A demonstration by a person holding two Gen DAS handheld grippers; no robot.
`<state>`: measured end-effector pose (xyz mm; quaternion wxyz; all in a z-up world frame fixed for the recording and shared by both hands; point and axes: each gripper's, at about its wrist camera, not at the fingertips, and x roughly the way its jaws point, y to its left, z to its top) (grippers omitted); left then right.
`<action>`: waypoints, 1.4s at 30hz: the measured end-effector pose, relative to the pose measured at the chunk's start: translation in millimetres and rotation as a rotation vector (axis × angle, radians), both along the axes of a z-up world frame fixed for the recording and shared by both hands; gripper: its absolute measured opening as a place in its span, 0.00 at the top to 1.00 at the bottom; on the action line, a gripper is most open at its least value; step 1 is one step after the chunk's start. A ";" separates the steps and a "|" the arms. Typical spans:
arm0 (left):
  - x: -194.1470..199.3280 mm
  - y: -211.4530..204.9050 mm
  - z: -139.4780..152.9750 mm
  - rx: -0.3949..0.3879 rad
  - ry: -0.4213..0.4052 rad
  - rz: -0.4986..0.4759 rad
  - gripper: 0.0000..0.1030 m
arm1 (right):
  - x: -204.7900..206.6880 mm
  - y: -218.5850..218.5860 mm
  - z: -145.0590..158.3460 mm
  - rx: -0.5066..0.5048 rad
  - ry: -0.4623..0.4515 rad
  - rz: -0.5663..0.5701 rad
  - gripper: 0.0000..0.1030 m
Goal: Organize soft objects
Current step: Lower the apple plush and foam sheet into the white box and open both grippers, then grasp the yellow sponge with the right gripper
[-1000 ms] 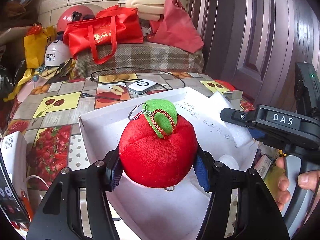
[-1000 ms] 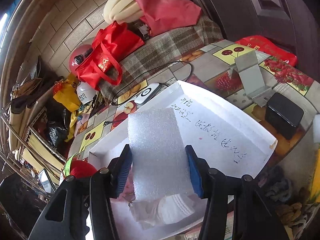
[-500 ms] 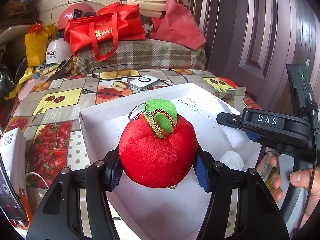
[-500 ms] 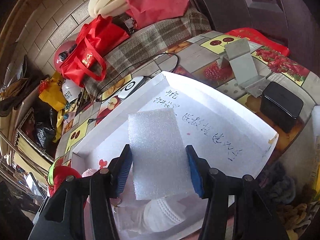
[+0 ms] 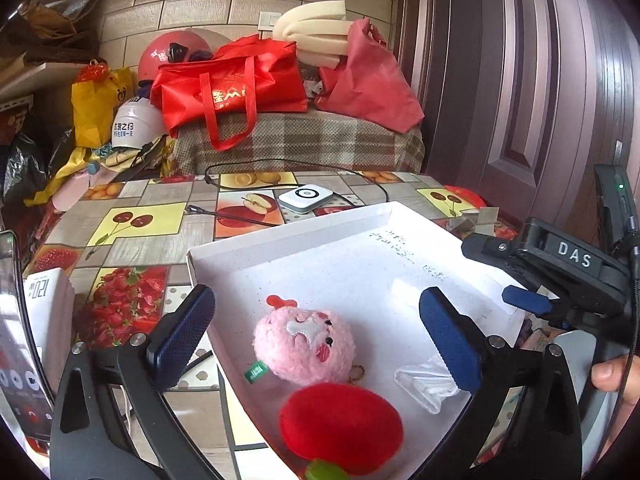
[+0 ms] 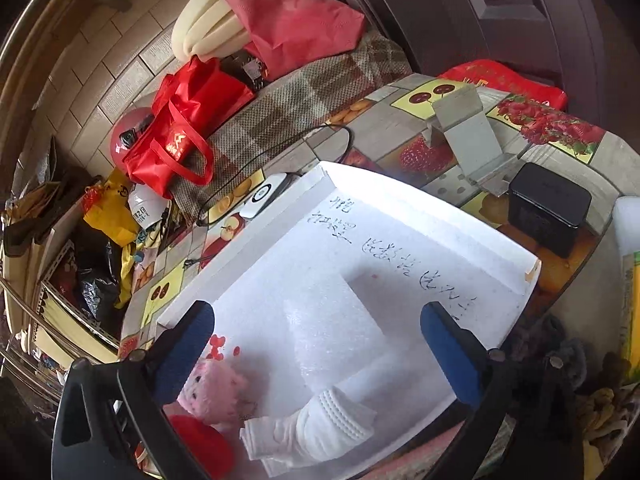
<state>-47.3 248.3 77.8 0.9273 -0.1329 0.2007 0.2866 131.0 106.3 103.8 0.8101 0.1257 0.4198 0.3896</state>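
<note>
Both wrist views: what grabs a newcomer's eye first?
The shallow white tray on the fruit-patterned tablecloth, with a fluffy pink plush toy and a red plush apple at its near end. Beside them lie a white foam block and a white ribbed sock. Both grippers, left and right, have just opened wide and hold nothing.

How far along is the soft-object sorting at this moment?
Done: the red apple plush, pink plush, foam sheet and white sock all lie in the white tray. In hand: nothing; the left gripper and right gripper have just opened and stand empty above the tray. Left: no other soft object waits on the visible tablecloth, so it looks nearly finished.
</note>
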 end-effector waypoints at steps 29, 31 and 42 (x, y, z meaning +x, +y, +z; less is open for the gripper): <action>20.6 -75.3 -2.6 0.038 0.076 -0.338 0.00 | -77.4 -88.6 3.3 -0.412 -0.610 0.385 0.00; 20.6 -72.8 -3.0 0.033 0.074 -0.333 0.00 | -79.7 -74.4 -8.6 -0.478 -0.628 0.397 0.00; 31.7 -102.0 -8.1 0.048 0.083 -0.516 0.01 | -34.6 -169.9 17.2 -0.090 -0.491 0.154 0.41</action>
